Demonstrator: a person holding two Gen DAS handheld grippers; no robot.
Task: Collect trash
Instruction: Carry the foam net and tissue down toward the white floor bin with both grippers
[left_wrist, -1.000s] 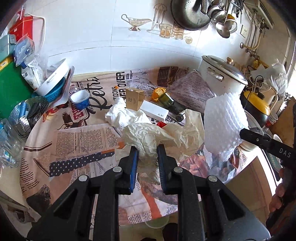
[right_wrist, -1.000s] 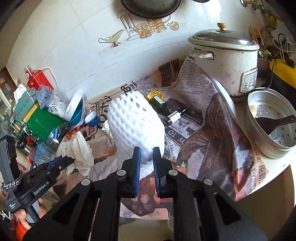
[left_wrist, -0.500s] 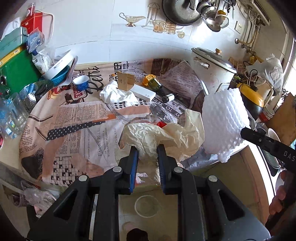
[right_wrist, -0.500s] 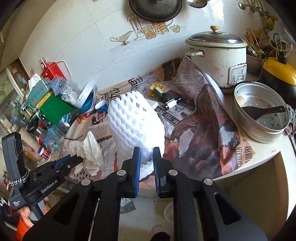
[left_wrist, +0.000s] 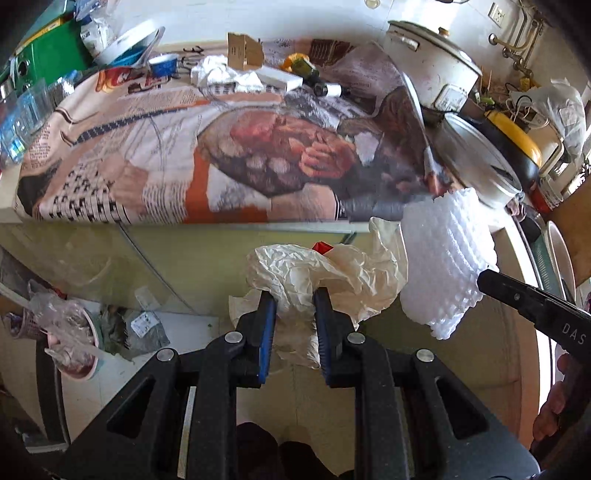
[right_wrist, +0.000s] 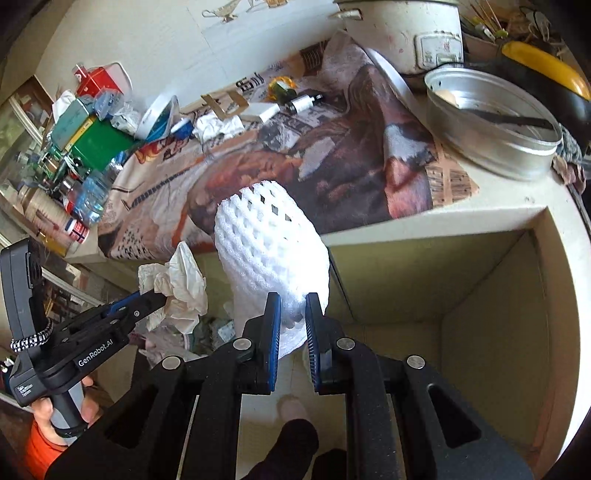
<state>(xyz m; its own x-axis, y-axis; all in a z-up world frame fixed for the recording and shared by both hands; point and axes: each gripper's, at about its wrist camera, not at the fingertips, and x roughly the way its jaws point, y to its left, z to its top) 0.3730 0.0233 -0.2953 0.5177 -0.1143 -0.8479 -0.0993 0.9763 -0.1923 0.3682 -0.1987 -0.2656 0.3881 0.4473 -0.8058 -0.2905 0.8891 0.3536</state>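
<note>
My left gripper (left_wrist: 294, 295) is shut on a crumpled cream paper wrapper (left_wrist: 325, 273) and holds it in the air in front of the counter edge, over the floor. The wrapper also shows in the right wrist view (right_wrist: 177, 284). My right gripper (right_wrist: 292, 301) is shut on a white foam fruit net (right_wrist: 271, 251), held beside the wrapper; the net shows in the left wrist view (left_wrist: 443, 258). More trash lies at the back of the counter: a white tissue (left_wrist: 225, 75), a small cardboard box (left_wrist: 243, 51) and a white box (left_wrist: 279, 79).
The counter (left_wrist: 184, 218) is covered with newspaper. A rice cooker (left_wrist: 428, 70) and a metal steamer pot (right_wrist: 495, 122) stand at the right. A bin with a plastic liner (left_wrist: 74, 332) stands on the floor at lower left. Bottles and containers (right_wrist: 88, 155) crowd the left.
Both grippers have pulled back from over the counter and dropped below its edge, each keeping its piece of trash. The floor and the bin have come into view.
</note>
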